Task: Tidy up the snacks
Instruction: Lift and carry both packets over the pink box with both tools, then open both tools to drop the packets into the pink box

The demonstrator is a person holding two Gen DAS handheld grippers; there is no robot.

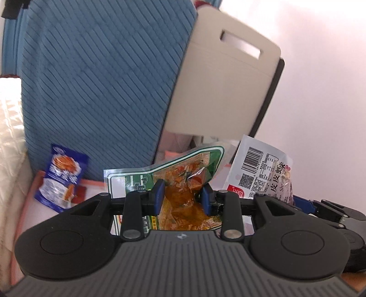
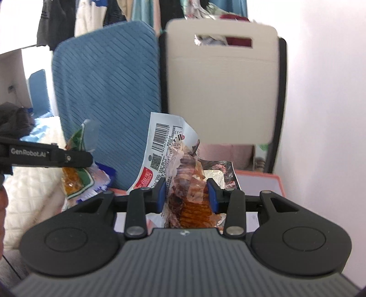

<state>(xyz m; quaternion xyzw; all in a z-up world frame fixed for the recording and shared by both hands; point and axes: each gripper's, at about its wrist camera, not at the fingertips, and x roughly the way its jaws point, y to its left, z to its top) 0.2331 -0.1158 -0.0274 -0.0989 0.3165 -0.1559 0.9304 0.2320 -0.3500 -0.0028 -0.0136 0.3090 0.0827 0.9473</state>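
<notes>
Snacks: two packets are up off the surface, one in each pair of tongs; a third lies loose
Left tongs: left gripper [image 1: 183,197] has its blue pads part-way closed and pressed on a clear, green-edged plastic packet of orange-brown food [image 1: 180,182]; the packet sticks up ahead of the pads
Right tongs: right gripper [image 2: 188,197] is closed to about the same width on a crinkled white-and-foil shrimp snack packet with a barcode [image 2: 173,155], which rises just beyond its tips
Done: both packets look picked up, I'd say; neither is set anywhere yet
Left to do: a small blue foil snack sachet [image 1: 61,177] lies well to the left of the left tongs, leaning on the cushion; where the snacks belong I cannot tell
Surface: a pale tabletop with a salmon-pink rim [image 2: 258,174] below and beyond both tongs
Room: a blue ribbed fabric cushion [image 1: 100,80] stands behind; beside it, a beige board with a slot handle [image 2: 222,91]; a white wall to the right; hanging clothes [image 2: 75,18] far behind
</notes>
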